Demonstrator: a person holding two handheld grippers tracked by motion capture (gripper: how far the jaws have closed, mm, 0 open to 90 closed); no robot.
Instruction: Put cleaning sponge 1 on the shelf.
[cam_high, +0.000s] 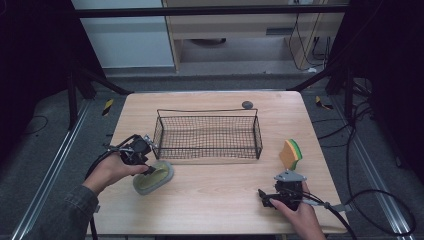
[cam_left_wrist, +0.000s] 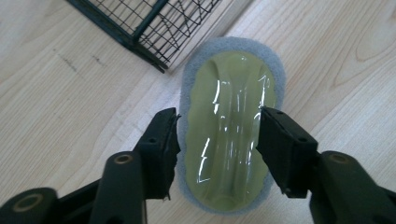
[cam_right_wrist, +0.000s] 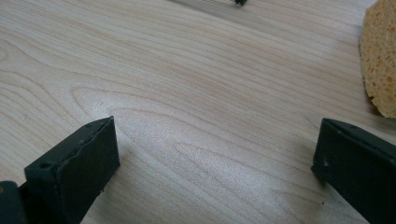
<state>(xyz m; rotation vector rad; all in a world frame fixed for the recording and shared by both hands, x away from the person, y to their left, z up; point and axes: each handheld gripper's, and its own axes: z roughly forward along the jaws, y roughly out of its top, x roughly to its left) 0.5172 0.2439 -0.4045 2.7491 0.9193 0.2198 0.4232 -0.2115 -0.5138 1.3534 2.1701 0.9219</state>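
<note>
Now left tongs (cam_left_wrist: 217, 140) open astride scrub pad (cam_left_wrist: 231, 126), right tongs (cam_high: 281, 192) open, empty.
We judge it light, glossy-slippery; pinch its narrow sides.

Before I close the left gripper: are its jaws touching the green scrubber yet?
Apart. In the left gripper view the left gripper stands open, its jaws either side of the scrubber's green handle with slivers of handle showing inside each.

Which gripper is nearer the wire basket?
Left. The left gripper sits beside the wire basket at its near-left corner, over the scrubber; the right gripper is well back, near the table's front edge.
</note>
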